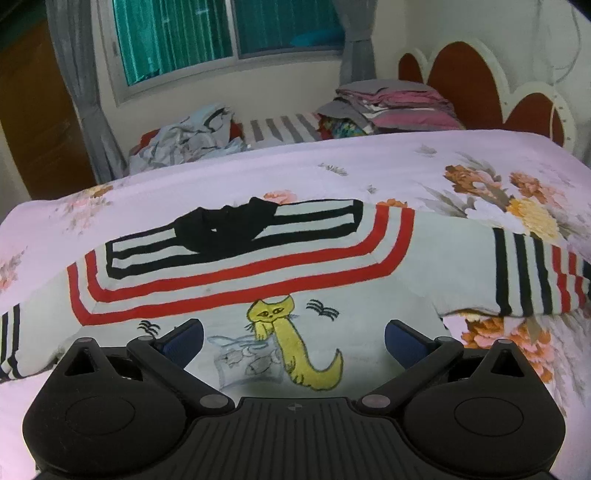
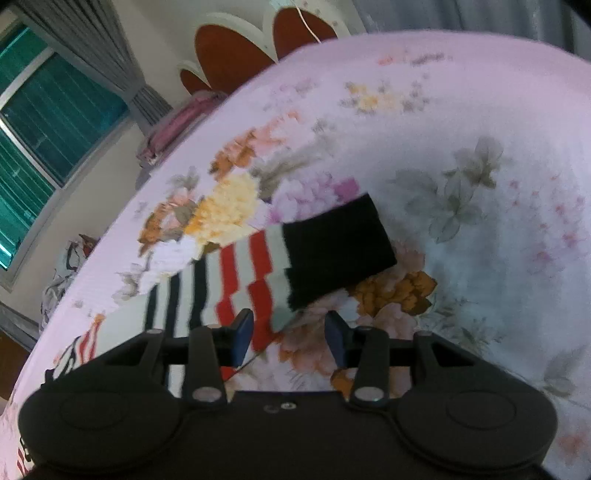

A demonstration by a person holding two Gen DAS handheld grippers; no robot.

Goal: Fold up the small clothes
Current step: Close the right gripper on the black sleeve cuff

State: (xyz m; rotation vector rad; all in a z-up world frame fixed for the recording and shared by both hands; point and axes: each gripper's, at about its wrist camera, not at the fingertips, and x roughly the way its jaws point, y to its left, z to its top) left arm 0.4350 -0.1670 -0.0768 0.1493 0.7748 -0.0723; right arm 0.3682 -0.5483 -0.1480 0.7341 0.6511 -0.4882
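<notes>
A small grey sweater with red and black stripes and a yellow cat print lies flat on the floral pink bedsheet, sleeves spread out. My left gripper is open and empty, hovering over the sweater's chest by the cat. In the right wrist view, the sweater's right sleeve ends in a black cuff. My right gripper is open, its fingers either side of the sleeve's lower edge near the cuff, holding nothing.
A stack of folded clothes and a heap of unfolded clothes lie beyond the bed's far edge under the window. A red and white headboard stands at the right.
</notes>
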